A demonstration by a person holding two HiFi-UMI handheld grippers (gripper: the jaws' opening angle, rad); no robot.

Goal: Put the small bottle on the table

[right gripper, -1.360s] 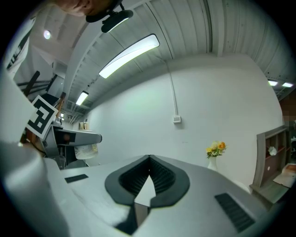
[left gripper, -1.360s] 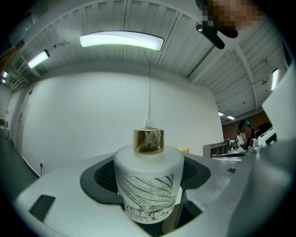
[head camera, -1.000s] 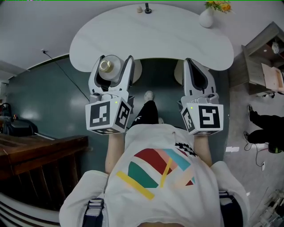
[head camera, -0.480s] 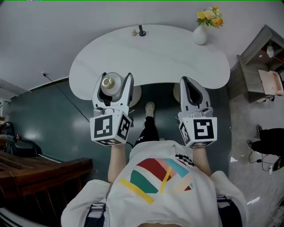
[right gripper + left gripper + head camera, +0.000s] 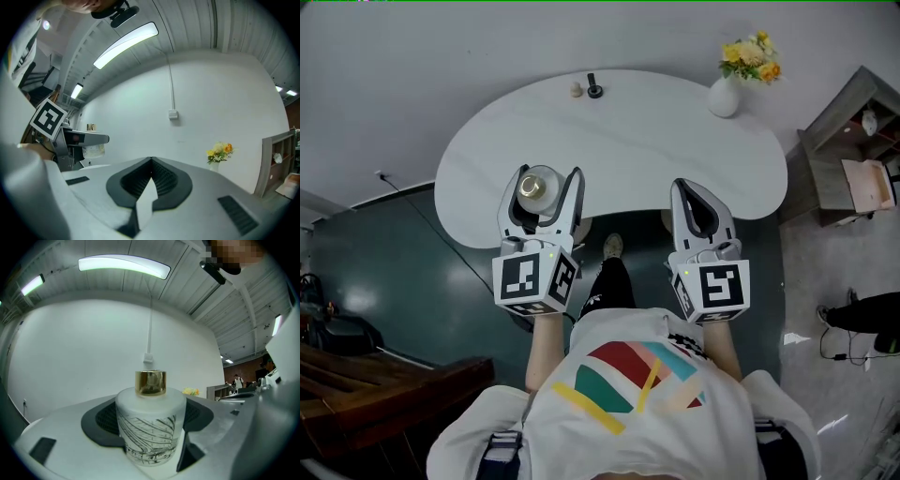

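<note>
Two grippers here, and only the left gripper [image 5: 549, 180] has anything. Its jaws are clamped on the small bottle [image 5: 150, 427], a squat frosted thing with a gold cap [image 5: 150, 382] and black line drawing round the body. It stands upright between the pads, gripped on the sides of its body, with the cap poking up free. Looks like glass to me, so I'd guess it's stiff, a bit heavy for its size, smooth enough to slip, and not something you want to drop or bang down. The wide body is the place to hold it, not the narrow cap, and that's where the jaws sit. In the head view the bottle hangs over the near edge of the white table [image 5: 656, 141], not set down on it yet. How high above it, I can't tell. The right gripper [image 5: 684, 190] is closed with nothing in it, held beside the left one. A vase of flowers [image 5: 724, 94] sits well apart at the table's far right.
</note>
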